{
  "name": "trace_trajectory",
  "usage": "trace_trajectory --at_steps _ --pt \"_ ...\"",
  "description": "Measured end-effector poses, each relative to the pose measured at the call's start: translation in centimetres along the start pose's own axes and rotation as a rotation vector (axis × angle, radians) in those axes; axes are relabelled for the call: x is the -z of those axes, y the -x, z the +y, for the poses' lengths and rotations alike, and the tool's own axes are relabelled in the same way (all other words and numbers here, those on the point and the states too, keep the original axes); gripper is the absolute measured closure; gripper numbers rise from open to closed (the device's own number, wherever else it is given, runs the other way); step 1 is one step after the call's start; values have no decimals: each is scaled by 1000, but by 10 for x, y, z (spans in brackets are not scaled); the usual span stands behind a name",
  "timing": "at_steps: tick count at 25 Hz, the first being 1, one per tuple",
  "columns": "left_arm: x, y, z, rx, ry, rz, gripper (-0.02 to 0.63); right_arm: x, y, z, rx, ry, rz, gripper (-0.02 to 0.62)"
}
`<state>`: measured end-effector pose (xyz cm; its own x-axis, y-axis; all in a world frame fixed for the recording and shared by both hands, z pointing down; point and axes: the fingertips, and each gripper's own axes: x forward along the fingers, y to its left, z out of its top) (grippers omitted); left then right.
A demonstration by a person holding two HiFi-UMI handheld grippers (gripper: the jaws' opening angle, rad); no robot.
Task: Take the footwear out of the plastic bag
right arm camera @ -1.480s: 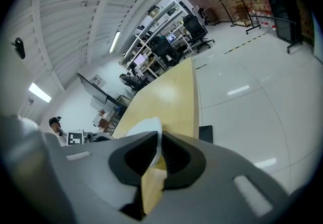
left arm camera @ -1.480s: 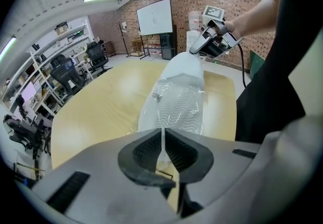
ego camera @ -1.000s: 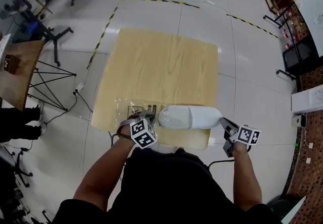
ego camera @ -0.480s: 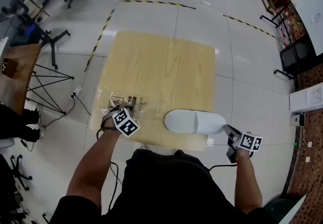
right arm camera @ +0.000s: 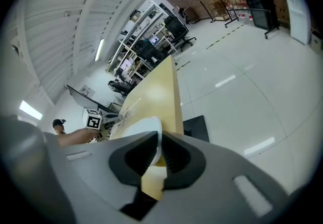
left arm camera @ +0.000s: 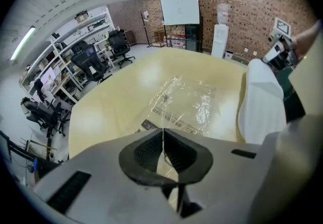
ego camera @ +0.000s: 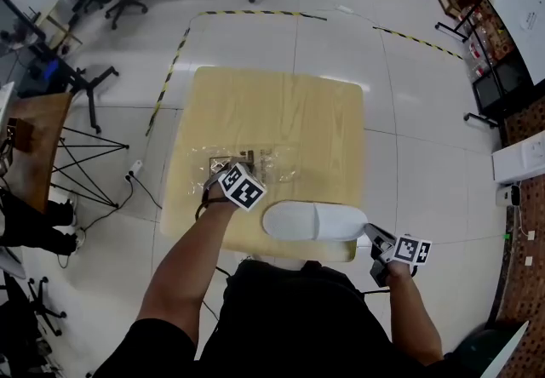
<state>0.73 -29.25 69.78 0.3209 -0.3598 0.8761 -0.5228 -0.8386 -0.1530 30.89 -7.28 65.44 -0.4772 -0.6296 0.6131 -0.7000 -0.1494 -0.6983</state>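
Moved: plastic bag (ego camera: 255,165) was pulled off white slipper (ego camera: 311,220), toward table's (ego camera: 281,104) middle.
Left gripper (left arm camera: 163,150): pinched on plastic bag's edge.
Right gripper (right arm camera: 157,155): pinched on white slipper's end, along table's near edge.

slipper (ego camera: 313,220): white, soft, closed toe, out of the bag, lengthwise along the near edge of the table (ego camera: 281,104).
plastic bag (ego camera: 255,165): clear, crinkled, flat on the tabletop just beyond the slipper, apparently empty.

Left gripper (left arm camera: 162,134), right gripper (right arm camera: 158,142): both clamped.
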Motion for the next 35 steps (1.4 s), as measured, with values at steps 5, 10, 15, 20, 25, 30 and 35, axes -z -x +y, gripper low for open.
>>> trace_trajectory --at_steps 5,10,15,20,25,30,35 --pt "-48 -2 -3 44 8 -96 559 13 -55 45 -23 11 13 566" --pt "-80 29 -6 78 20 -229 520 18 -80 72 -30 48 41 566" --pt "-59 95 2 157 149 -329 529 20 -96 90 -3 74 46 565" --pt "1 153 -17 219 234 -386 549 23 -102 91 76 117 26 563" --pt "57 190 -56 292 306 -390 566 19 -104 92 126 125 -18 561" --pt "92 206 -86 305 426 -360 573 14 -103 93 173 233 -35 538" --pt "104 235 -112 269 618 -397 588 23 -56 106 217 405 -93 393"
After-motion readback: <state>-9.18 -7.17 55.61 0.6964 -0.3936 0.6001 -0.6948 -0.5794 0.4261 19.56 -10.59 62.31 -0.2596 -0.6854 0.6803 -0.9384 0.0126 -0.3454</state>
